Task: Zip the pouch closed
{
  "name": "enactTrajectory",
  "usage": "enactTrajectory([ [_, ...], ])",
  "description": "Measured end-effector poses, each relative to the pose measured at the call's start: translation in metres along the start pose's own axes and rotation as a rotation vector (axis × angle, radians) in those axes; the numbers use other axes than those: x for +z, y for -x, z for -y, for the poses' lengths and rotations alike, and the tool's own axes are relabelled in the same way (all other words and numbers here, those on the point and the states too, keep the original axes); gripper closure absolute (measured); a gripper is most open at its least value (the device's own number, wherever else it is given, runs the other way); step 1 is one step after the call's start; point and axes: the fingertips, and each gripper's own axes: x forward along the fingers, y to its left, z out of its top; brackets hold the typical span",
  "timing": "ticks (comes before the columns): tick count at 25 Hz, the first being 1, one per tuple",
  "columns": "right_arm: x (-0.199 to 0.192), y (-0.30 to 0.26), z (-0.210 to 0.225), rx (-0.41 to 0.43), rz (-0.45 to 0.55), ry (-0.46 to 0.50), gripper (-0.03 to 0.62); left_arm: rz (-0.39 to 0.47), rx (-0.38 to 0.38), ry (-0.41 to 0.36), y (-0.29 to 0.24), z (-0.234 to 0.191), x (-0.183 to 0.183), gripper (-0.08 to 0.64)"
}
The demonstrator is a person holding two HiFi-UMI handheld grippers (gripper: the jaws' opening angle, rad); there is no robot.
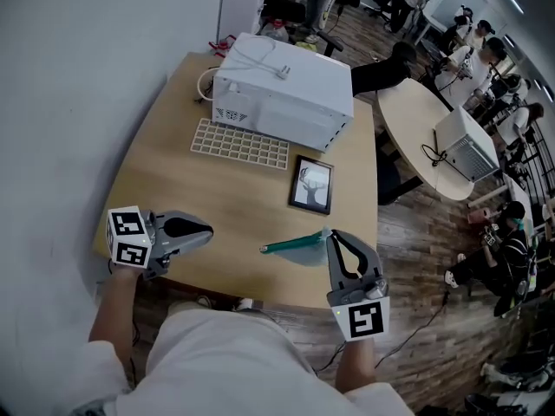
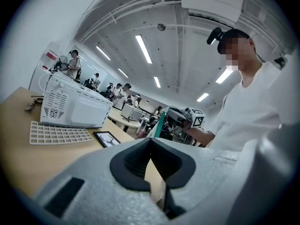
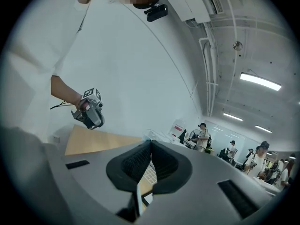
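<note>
The pouch (image 1: 299, 248) is a translucent bluish bag with a green zip strip. It hangs just over the front of the wooden table (image 1: 173, 180). My right gripper (image 1: 330, 236) is shut on the pouch's right end, and a thin edge of the pouch (image 3: 138, 204) shows low between its jaws. My left gripper (image 1: 211, 230) hovers to the pouch's left, pointing toward it, shut with nothing in it and a gap apart. From the left gripper view (image 2: 151, 139) the pouch (image 2: 160, 123) stands edge-on in front of the right gripper (image 2: 180, 118).
A white microwave (image 1: 282, 94) stands at the back of the table, with a white grid tray (image 1: 238, 144) and a framed picture (image 1: 312, 185) in front of it. A round table (image 1: 412, 124) with another appliance is at the right. People stand farther back.
</note>
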Motion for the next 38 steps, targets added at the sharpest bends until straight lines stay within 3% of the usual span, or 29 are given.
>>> enactTrajectory([
  [4,-0.001,-0.008,-0.012,0.021,0.004,-0.042,0.588,0.037,0.074,-0.026,0.005,-0.008,0.000,0.548],
  [8,0.002,-0.015,-0.019,0.029,0.028,-0.093,0.588,0.125,0.161,-0.008,0.018,-0.019,0.011,0.548],
  [14,-0.002,-0.021,-0.012,0.014,0.019,-0.124,0.586,0.249,0.309,-0.047,0.046,-0.033,0.037,0.548],
  [24,-0.016,-0.001,0.045,-0.174,0.011,-0.207,0.586,0.293,0.538,-0.138,0.075,-0.048,0.054,0.548],
  [31,-0.019,0.005,0.064,-0.235,0.026,-0.258,0.586,0.364,0.737,-0.183,0.100,-0.049,0.055,0.549],
  [38,-0.023,0.006,0.070,-0.274,0.028,-0.298,0.586,0.404,0.906,-0.277,0.138,-0.045,0.058,0.548],
])
